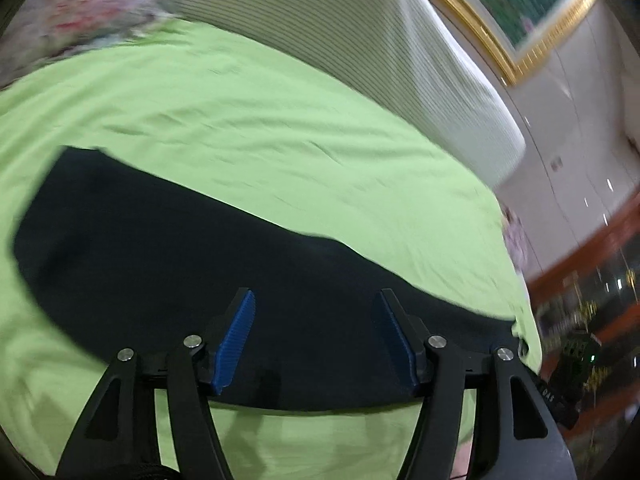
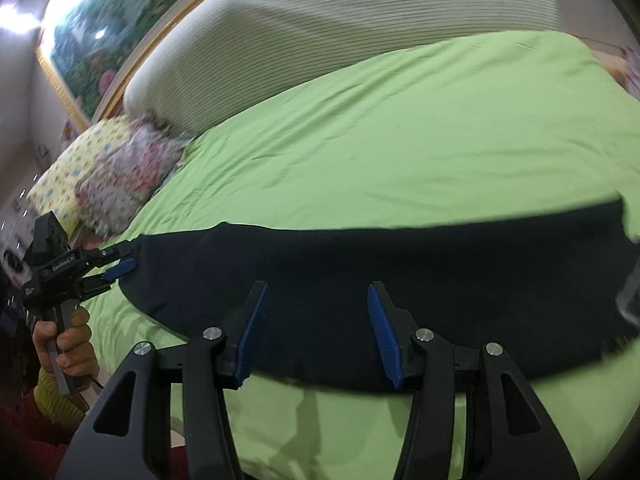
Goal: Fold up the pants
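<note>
Dark pants [image 2: 360,264] flat on green sheet [image 2: 400,140]

The pants [image 2: 360,280] lie flat in a long band across the near part of the bed [image 2: 400,152], with bare sheet before them at the near edge and behind them up to the headboard [image 2: 320,40]. In the right wrist view the pillows [image 2: 108,176] sit at the bed's far left corner below a framed picture [image 2: 120,40] on the wall. The right gripper [image 2: 316,320] hangs over the band's near edge, and the left gripper [image 2: 120,268], held in a hand [image 2: 64,340], is at the band's left end.
</note>
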The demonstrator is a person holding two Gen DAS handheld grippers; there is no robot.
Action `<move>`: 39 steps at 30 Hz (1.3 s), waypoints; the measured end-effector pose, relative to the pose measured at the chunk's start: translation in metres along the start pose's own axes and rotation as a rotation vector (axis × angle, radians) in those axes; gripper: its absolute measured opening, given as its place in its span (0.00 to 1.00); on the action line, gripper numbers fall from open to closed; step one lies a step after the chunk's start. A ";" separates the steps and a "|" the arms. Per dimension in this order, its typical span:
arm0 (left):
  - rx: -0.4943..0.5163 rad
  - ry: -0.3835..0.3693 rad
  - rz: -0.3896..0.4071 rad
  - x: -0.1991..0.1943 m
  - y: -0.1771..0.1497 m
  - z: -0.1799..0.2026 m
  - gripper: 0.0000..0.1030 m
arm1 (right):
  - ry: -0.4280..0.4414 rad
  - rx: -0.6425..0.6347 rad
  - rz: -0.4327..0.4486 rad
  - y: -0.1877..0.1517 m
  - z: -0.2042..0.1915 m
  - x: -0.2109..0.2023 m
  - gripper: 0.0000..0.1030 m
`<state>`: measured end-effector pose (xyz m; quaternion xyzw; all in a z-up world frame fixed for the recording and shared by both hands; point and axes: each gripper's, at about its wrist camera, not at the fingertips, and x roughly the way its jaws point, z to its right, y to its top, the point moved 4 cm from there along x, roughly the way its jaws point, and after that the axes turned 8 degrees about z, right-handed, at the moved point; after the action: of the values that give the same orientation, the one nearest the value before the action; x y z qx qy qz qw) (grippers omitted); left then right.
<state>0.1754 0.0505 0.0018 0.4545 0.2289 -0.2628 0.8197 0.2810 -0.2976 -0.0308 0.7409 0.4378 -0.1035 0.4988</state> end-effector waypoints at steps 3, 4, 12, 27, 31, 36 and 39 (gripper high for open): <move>0.061 -0.028 -0.057 0.017 -0.009 0.029 0.63 | -0.029 0.033 0.022 -0.005 0.016 -0.016 0.51; 0.079 -0.035 -0.072 0.023 -0.012 0.039 0.64 | -0.043 0.042 0.033 -0.006 0.021 -0.022 0.51; 0.160 -0.092 -0.152 0.054 -0.024 0.093 0.68 | -0.114 0.148 0.076 -0.016 0.055 -0.051 0.51; 0.364 -0.208 -0.303 0.109 -0.041 0.190 0.74 | -0.211 0.436 0.161 -0.030 0.120 -0.083 0.63; 0.427 -0.268 -0.388 0.133 -0.048 0.218 0.74 | -0.184 0.525 0.194 -0.028 0.130 -0.078 0.64; 0.476 -0.312 -0.481 0.163 -0.055 0.247 0.74 | -0.159 0.613 0.219 -0.028 0.140 -0.073 0.64; 0.511 -0.338 -0.532 0.180 -0.061 0.266 0.75 | -0.148 0.628 0.241 -0.028 0.138 -0.071 0.64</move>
<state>0.3088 -0.2468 -0.0186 0.5188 0.1278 -0.5852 0.6100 0.2569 -0.4478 -0.0731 0.8951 0.2564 -0.2270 0.2856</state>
